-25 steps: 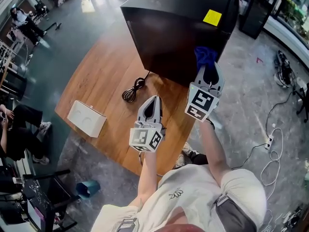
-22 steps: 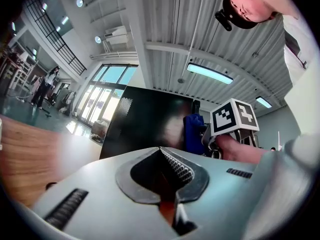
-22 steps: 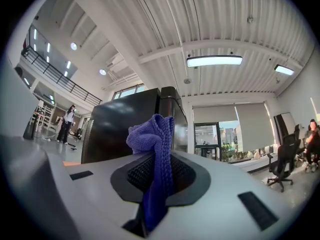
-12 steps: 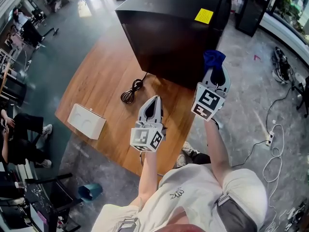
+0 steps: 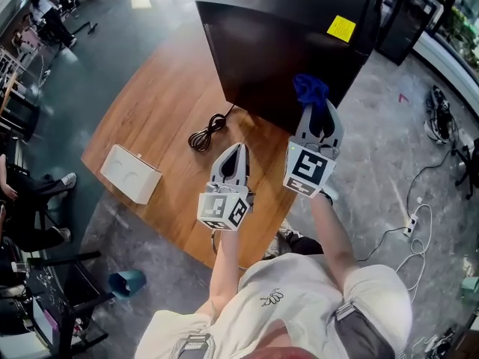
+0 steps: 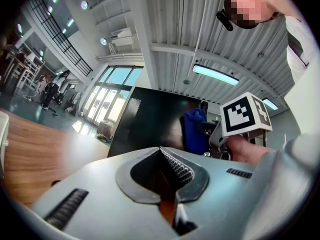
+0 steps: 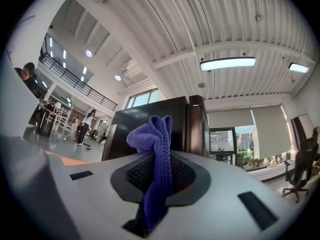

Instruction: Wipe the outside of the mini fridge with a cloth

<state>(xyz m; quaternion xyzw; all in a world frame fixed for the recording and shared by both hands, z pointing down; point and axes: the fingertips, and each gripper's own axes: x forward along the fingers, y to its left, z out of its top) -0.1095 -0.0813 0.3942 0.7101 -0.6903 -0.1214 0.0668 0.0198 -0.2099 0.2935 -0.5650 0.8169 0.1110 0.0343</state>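
The fridge [image 5: 284,43] is a black box standing upright at the far end of a wooden table [image 5: 157,118], with a yellow sticker [image 5: 340,28] on its top. The cloth [image 5: 310,92] is blue and bunched, pinched between the right gripper's [image 5: 318,109] jaws. Its crumpled end sticks out past the tips, by the fridge's near side; whether they touch is unclear.
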